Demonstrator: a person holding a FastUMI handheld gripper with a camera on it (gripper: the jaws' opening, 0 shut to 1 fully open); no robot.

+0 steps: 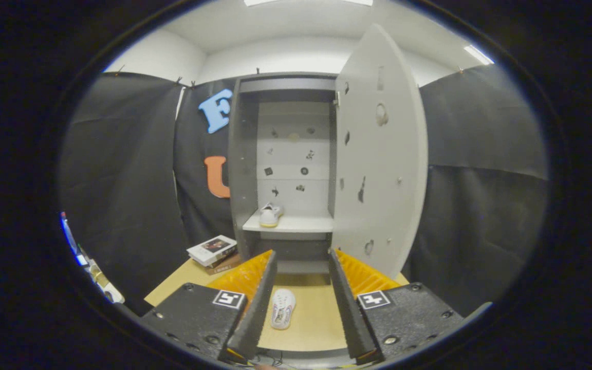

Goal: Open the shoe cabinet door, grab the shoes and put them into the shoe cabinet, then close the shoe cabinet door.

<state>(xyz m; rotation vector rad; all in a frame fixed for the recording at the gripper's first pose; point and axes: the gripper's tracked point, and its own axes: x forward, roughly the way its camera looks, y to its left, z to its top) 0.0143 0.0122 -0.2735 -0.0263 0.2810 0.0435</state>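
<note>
Two white shoes are in view: one shoe on the shelf [271, 215] sits at the left end of the cabinet's single visible shelf [301, 224], and one shoe on the desk [282, 308] lies lengthwise on the wooden desk [321, 318], between the fingers of the hand-held gripper [301, 280], which are spread wide and touch nothing. The shoe cabinet [285, 164] stands beyond the fingers with its one door [381, 154] swung open to the right. A small stack of books [213, 251] lies on the desk just left of the cabinet.
</note>
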